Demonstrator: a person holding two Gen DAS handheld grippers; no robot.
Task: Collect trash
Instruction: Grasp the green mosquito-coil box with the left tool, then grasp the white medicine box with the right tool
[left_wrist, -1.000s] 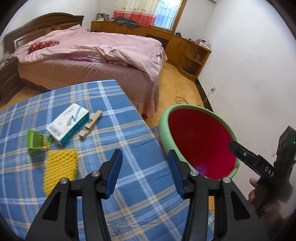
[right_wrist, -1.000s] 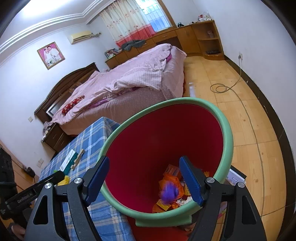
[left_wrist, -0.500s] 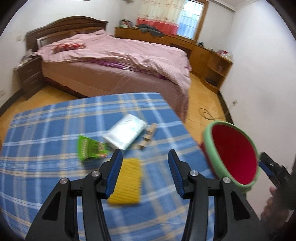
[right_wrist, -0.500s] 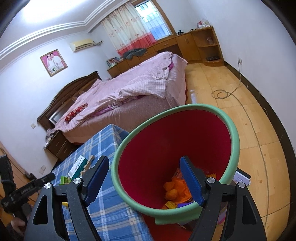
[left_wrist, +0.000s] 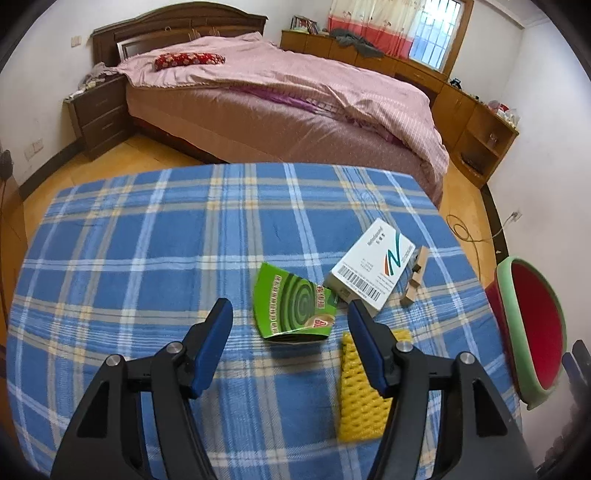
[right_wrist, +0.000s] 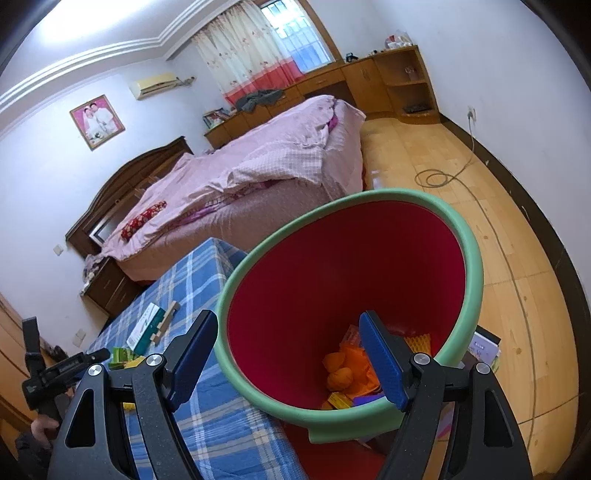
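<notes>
Left tool: the black two-finger tool with blue pads hovers over the blue plaid-covered table, its jaws opening with nothing pressed between them; the torn green mosquito-coil carton lies just ahead, framed by the gap.

Right tool: the matching black-and-blue tool stands wide open and empty at the mouth of the red plastic bin with a pale green rim, its left finger outside the rim and its right finger over the inside.

Trash on the table: beside the green carton lie a white cardboard box with a barcode and a teal stripe, a small pale wooden block piece touching the box's far side, and a yellow foam fruit net partly under the left tool's right finger.

Trash in the bin: orange wrappers and peel-like scraps sit at the bottom, with another yellow net at the edge.

Bin's place: tilted at the table's right-hand edge, well within reach of the remaining litter.

Progress: the job looks partly done, with some litter binned and four pieces left; the green carton seems the likely next pick.
</notes>
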